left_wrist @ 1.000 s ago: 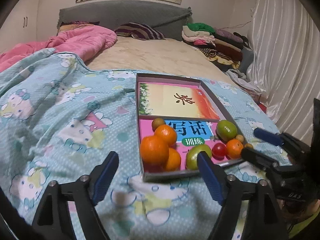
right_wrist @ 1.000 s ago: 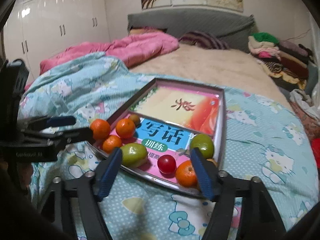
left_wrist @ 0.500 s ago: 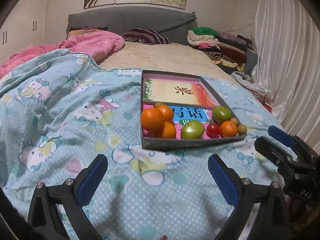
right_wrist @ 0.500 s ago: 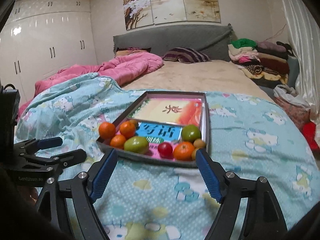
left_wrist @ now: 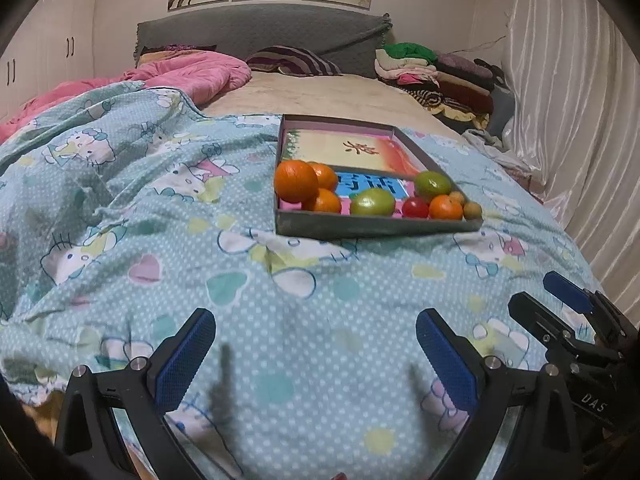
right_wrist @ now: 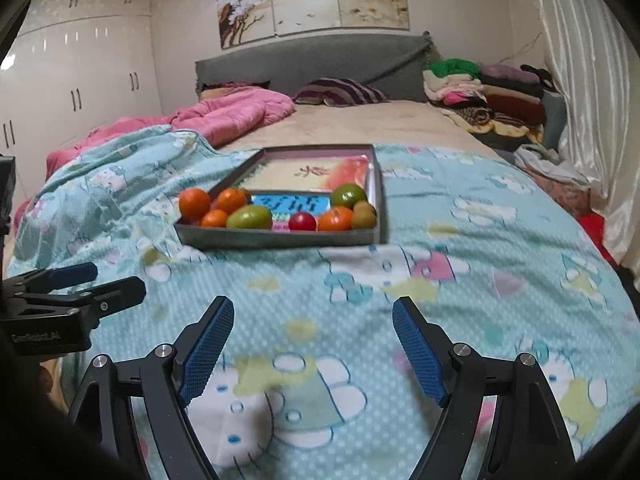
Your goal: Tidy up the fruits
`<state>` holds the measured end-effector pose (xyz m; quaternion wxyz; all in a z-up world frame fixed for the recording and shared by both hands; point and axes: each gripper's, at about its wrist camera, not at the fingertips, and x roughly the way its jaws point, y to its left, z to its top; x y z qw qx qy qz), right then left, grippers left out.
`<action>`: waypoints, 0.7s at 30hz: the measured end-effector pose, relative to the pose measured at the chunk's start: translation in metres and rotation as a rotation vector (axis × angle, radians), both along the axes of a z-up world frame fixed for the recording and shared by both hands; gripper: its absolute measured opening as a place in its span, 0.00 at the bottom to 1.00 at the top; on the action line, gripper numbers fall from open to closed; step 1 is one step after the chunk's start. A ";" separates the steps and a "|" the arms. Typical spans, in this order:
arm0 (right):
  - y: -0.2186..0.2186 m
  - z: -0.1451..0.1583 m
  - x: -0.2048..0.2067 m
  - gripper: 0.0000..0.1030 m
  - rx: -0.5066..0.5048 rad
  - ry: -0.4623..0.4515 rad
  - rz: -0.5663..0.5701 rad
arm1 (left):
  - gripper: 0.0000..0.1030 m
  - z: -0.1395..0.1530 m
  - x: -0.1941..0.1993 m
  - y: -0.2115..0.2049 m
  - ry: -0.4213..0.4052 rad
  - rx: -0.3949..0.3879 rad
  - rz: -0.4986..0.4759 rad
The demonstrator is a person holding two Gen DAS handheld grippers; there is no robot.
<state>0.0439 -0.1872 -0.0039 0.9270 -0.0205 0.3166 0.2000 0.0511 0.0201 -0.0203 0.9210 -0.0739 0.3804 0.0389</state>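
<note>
A grey shallow box [left_wrist: 376, 229] [right_wrist: 280, 238] lies on the bed. Its near end holds oranges [left_wrist: 296, 181] [right_wrist: 194, 203] at the left, two green fruits [left_wrist: 373, 202] [right_wrist: 249, 217], a red fruit [left_wrist: 415, 207] [right_wrist: 302, 221], another orange [left_wrist: 445, 207] [right_wrist: 336, 218] and small brown fruits [left_wrist: 472, 210] [right_wrist: 364, 218]. My left gripper [left_wrist: 316, 350] is open and empty, well short of the box. My right gripper [right_wrist: 313, 336] is open and empty too, also short of it. Each shows in the other's view, the right [left_wrist: 560, 300] and the left [right_wrist: 84, 280].
The bed is covered by a light blue cartoon-print quilt [left_wrist: 120, 208] [right_wrist: 460, 240]. A pink duvet [left_wrist: 192, 76] and striped pillow [right_wrist: 340, 92] lie at the headboard. Folded clothes [right_wrist: 480, 92] are piled at the far right, next to a white curtain [left_wrist: 568, 100].
Both grippers have pulled back from the box toward the foot of the bed; the box now sits farther away. Both stayed open and empty.
</note>
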 end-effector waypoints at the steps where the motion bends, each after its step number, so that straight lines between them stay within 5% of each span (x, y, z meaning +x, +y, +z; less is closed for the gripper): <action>1: 0.000 -0.001 -0.001 0.80 0.000 0.006 -0.001 | 0.98 -0.001 -0.001 -0.001 0.005 0.001 -0.003; 21: 0.009 -0.003 -0.024 0.81 0.001 -0.012 0.039 | 0.98 -0.015 -0.019 -0.002 0.046 0.001 0.015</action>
